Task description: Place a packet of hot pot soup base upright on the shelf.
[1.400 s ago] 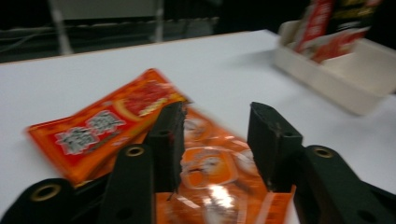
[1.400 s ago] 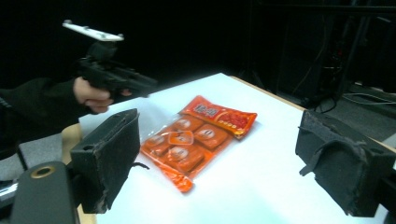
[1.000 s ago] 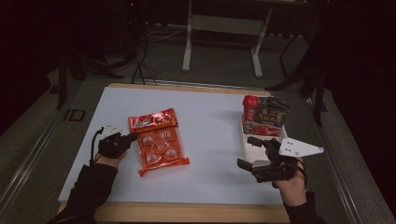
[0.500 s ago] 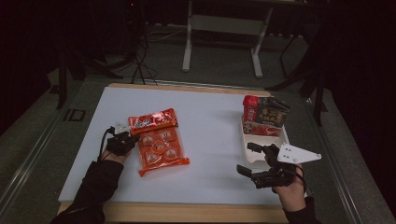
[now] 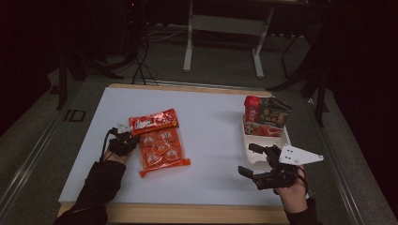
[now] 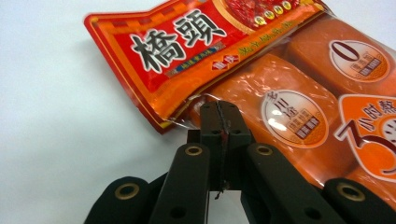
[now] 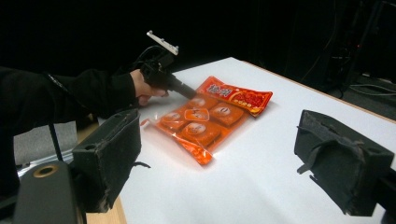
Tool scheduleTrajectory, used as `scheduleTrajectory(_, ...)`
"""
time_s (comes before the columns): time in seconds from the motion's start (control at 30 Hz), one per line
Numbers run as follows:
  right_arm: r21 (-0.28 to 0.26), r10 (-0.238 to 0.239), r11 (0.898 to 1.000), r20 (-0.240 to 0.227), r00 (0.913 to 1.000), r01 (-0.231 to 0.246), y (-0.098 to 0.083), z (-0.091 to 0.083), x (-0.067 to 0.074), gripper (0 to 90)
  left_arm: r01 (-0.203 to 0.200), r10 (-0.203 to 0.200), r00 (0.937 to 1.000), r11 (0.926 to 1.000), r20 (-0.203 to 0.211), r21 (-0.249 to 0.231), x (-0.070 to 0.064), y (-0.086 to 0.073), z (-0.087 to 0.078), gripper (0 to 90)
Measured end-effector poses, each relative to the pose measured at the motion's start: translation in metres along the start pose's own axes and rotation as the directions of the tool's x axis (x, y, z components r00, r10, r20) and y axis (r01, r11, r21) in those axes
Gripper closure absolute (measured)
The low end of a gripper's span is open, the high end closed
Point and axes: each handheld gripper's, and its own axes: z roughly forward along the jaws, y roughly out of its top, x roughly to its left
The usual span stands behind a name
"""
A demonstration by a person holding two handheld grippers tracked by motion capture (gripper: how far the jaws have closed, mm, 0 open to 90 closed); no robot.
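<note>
The orange snack packet lies flat on the white counter, left of centre in the high view, its red header strip at the 12 o'clock end and the clear part with orange blocks toward 6 o'clock. The left tool sits at the packet's 9 o'clock edge, just below the header. In the left gripper view the left tool's jaws are pressed flat together, and their tips meet the clear film at the packet's rim; whether film is pinched between them I cannot tell. In the right gripper view the left tool angles down onto the packet from about 10 o'clock.

The right tool hovers near the counter's 4 o'clock corner, well apart from the packet, its jaws spread wide with nothing between them; the right gripper view confirms the wide gap between its pads. Just beyond it, toward 12 o'clock, a white tray rests on the counter, holding a red and dark carton standing at its far end.
</note>
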Motion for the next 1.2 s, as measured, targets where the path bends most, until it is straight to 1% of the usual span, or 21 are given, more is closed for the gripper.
scheduleTrajectory(0.03,-0.001,0.001,1.000,0.002,1.0000,-0.001,0.000,0.000,0.000,14.4,-0.013,0.013,0.9999,0.9999,0.004,0.008,-0.001,0.000,0.000,90.0)
scheduleTrajectory(0.07,-0.001,0.003,1.000,0.001,1.0000,-0.003,0.000,-0.001,0.000,14.4,-0.033,0.033,0.9992,0.9993,0.021,0.017,-0.003,0.001,0.000,90.0)
scheduleTrajectory(0.13,0.001,0.003,1.000,0.001,1.0000,-0.003,-0.001,0.000,-0.001,14.4,-0.034,0.034,0.9991,0.9991,0.027,0.024,-0.003,0.001,0.000,90.0)
scheduleTrajectory(0.2,0.002,0.007,1.000,-0.003,1.0000,-0.007,-0.001,0.002,-0.001,14.4,-0.012,0.011,0.9987,0.9994,0.049,0.032,-0.002,0.002,0.001,90.0)
scheduleTrajectory(0.3,0.006,0.004,1.000,-0.006,1.0000,-0.004,0.000,0.003,0.000,14.4,-0.010,0.008,0.9975,0.9995,0.070,0.031,0.000,0.002,0.002,90.0)
scheduleTrajectory(0.37,0.009,0.003,1.000,-0.010,0.9999,-0.003,0.000,0.004,0.001,14.4,-0.013,0.010,0.9972,0.9994,0.075,0.032,-0.001,0.002,0.002,90.0)
scheduleTrajectory(0.43,0.012,0.005,1.000,-0.013,0.9999,-0.005,0.000,0.006,0.000,14.4,-0.010,0.007,0.9956,0.9994,0.094,0.032,-0.003,0.003,0.004,90.0)
scheduleTrajectory(0.47,0.012,0.005,1.000,-0.013,0.9999,-0.005,0.000,0.006,0.000,14.4,-0.016,0.013,0.9952,0.9994,0.097,0.031,-0.006,0.004,0.005,90.0)
scheduleTrajectory(0.5,0.015,0.002,1.000,-0.012,0.9999,-0.001,0.000,0.007,0.000,14.4,-0.035,0.031,0.9937,0.9989,0.108,0.032,-0.010,0.005,0.006,90.0)
scheduleTrajectory(0.6,0.018,0.001,1.000,-0.013,0.9999,-0.001,0.000,0.008,0.001,14.4,-0.060,0.055,0.9912,0.9974,0.121,0.039,-0.021,0.007,0.009,90.0)
scheduleTrajectory(0.67,0.017,0.001,1.000,-0.014,0.9999,-0.001,0.000,0.007,0.001,14.4,-0.060,0.054,0.9891,0.9974,0.137,0.040,-0.027,0.009,0.011,90.0)
scheduleTrajectory(0.73,0.014,0.003,1.000,-0.015,0.9999,-0.003,0.000,0.006,0.000,14.4,-0.071,0.065,0.9871,0.9966,0.146,0.040,-0.031,0.011,0.013,90.0)
scheduleTrajectory(0.77,0.013,0.003,1.000,-0.013,0.9999,-0.002,0.000,0.006,0.000,14.4,-0.069,0.061,0.9865,0.9967,0.152,0.043,-0.032,0.011,0.014,90.0)
scheduleTrajectory(0.83,0.012,0.006,1.000,-0.013,0.9999,-0.005,0.000,0.005,0.000,14.4,-0.079,0.071,0.9846,0.9960,0.160,0.042,-0.037,0.013,0.016,90.0)
scheduleTrajectory(0.9,0.013,0.004,1.000,-0.012,0.9999,-0.004,-0.001,0.005,0.000,14.4,-0.078,0.069,0.9832,0.9960,0.169,0.045,-0.040,0.014,0.018,90.0)
scheduleTrajectory(0.97,0.013,0.004,1.000,-0.010,0.9999,-0.004,-0.001,0.005,0.000,14.4,-0.091,0.082,0.9811,0.9950,0.175,0.042,-0.045,0.015,0.020,90.0)
scheduleTrajectory(1.03,0.015,0.004,1.000,-0.010,0.9999,-0.004,-0.001,0.005,0.000,14.4,-0.097,0.087,0.9788,0.9944,0.186,0.043,-0.050,0.017,0.022,90.0)
scheduleTrajectory(1.07,0.016,0.004,1.000,-0.011,0.9999,-0.004,-0.002,0.005,0.001,14.4,-0.105,0.095,0.9763,0.9936,0.194,0.042,-0.055,0.018,0.024,90.0)
scheduleTrajectory(1.1,0.019,0.004,1.000,-0.012,0.9999,-0.004,-0.002,0.005,0.001,14.4,-0.105,0.095,0.9763,0.9936,0.194,0.042,-0.055,0.018,0.024,90.0)
scheduleTrajectory(1.2,0.021,-0.001,1.000,-0.014,0.9999,0.001,-0.003,0.006,0.002,14.4,-0.115,0.104,0.9720,0.9926,0.210,0.040,-0.063,0.020,0.028,90.0)
